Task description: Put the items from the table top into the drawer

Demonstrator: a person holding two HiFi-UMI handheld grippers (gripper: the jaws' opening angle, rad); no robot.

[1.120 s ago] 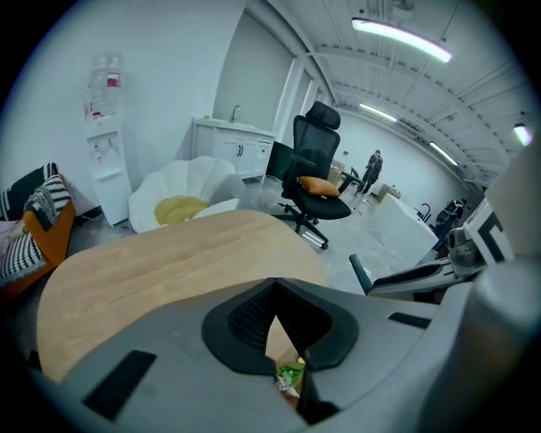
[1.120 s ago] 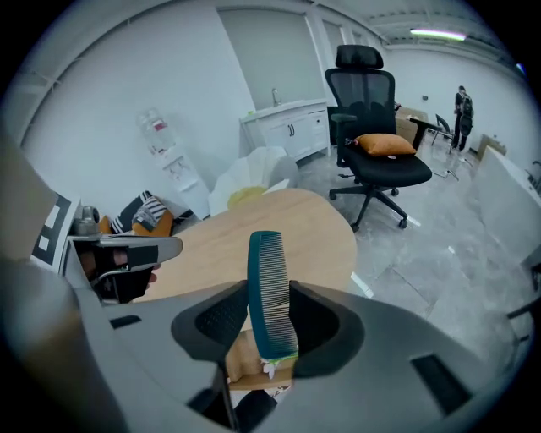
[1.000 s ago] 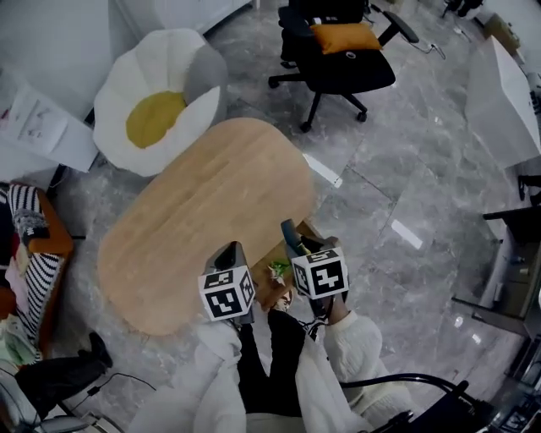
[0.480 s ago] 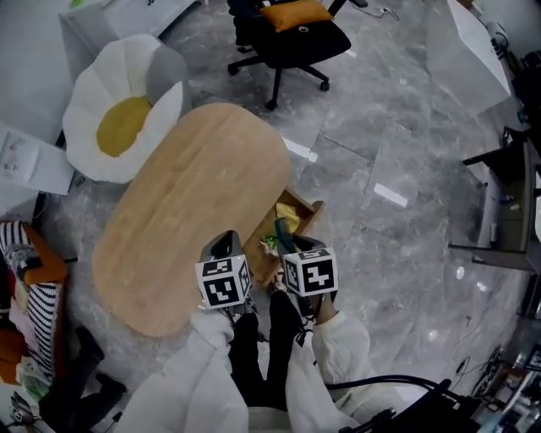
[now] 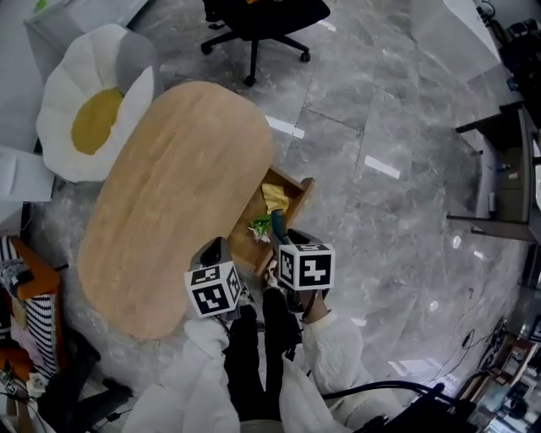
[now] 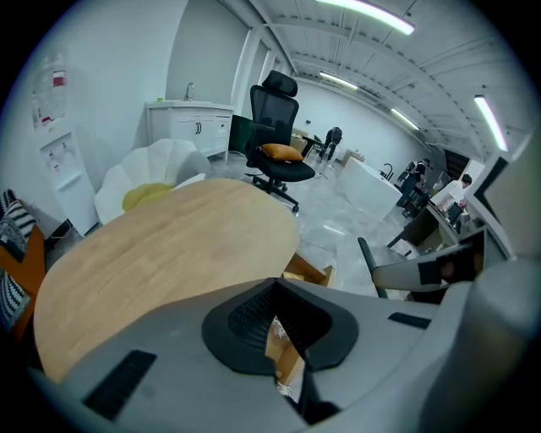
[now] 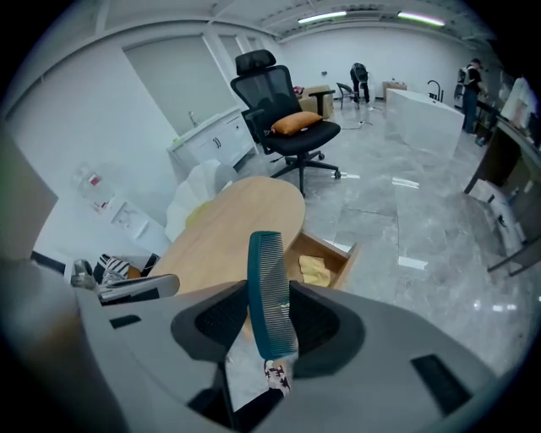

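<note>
In the right hand-held gripper, a slim teal fine-toothed comb sits clamped.

**Our big bright room**

We stand on a shiny grey stone floor. A long wooden table is right below us. Past it we see a black office chair with an orange cushion, a soft white seat shaped like a fried egg, and a white cabinet. Long lights glow on the ceiling.
</note>
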